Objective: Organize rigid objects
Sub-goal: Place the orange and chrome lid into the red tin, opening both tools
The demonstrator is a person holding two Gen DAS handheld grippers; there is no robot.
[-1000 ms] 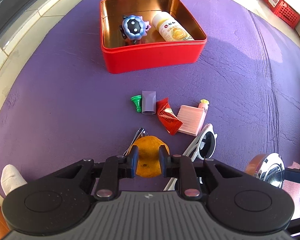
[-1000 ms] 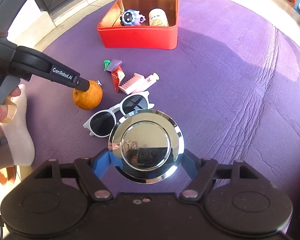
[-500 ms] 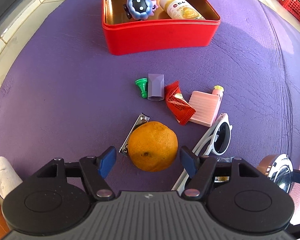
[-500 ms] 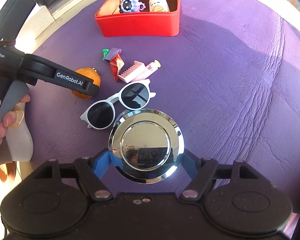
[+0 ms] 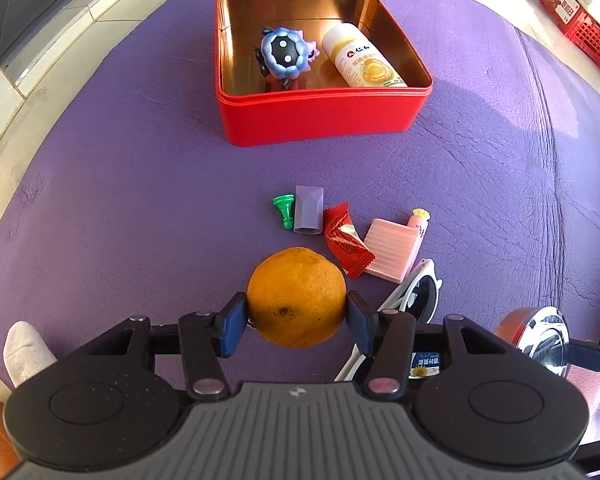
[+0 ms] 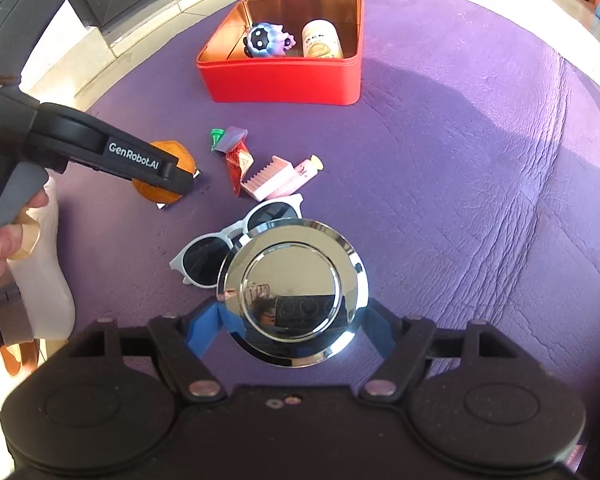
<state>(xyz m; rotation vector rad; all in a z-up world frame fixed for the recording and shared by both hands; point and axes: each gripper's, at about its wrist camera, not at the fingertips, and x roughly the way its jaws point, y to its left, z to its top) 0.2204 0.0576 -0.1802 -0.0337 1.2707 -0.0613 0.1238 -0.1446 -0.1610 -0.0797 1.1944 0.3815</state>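
Observation:
My left gripper is shut on an orange, held just above the purple mat; in the right wrist view the orange shows behind the left gripper. My right gripper is shut on a shiny chrome round lid, which also shows at the left wrist view's right edge. The red tin box at the back holds a blue plush toy and a white bottle.
On the mat lie a green peg, a grey-purple packet, a red candy wrapper, a pink comb, a small pink tube and white sunglasses. A red crate stands far right.
My left gripper opened, moved forward around the orange and closed on it, lifting it slightly. The nail clipper beside the orange is now hidden. My right gripper kept holding the lid.

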